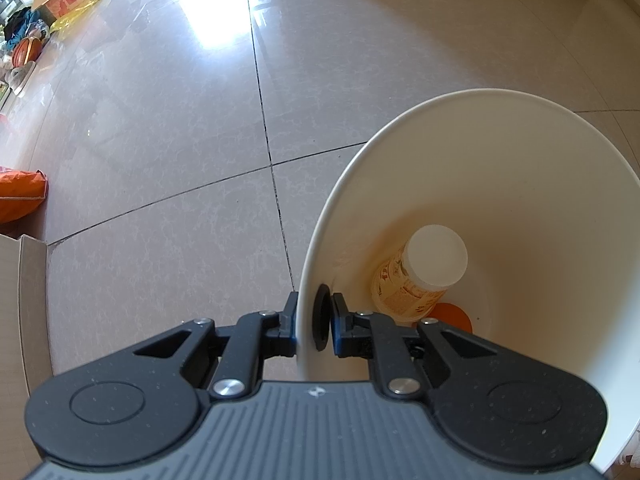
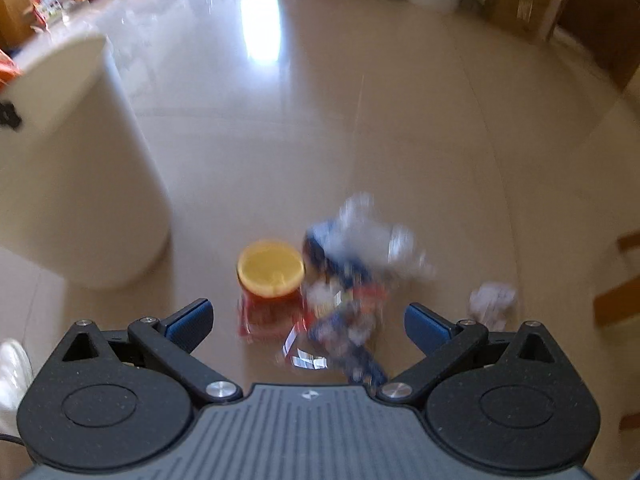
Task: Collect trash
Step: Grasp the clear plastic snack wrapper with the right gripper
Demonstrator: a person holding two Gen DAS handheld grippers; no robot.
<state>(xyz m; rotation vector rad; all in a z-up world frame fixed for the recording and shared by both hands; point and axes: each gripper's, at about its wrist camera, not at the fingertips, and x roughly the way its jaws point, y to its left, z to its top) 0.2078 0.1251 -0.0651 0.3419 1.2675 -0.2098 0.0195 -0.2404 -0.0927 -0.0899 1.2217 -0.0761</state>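
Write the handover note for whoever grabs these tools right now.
Left tool: shut on the rim of the white bin, holding it.
Right tool: open, empty, above the floor trash.
In the bin: one bottle and an orange piece.
Left on the floor: orange cup, blue-and-white wrapper pile, red wrapper, crumpled paper ball.
Next: probably grab the wrappers and bin them.

No legible text (bottle (image 1: 416, 280) label print too small).
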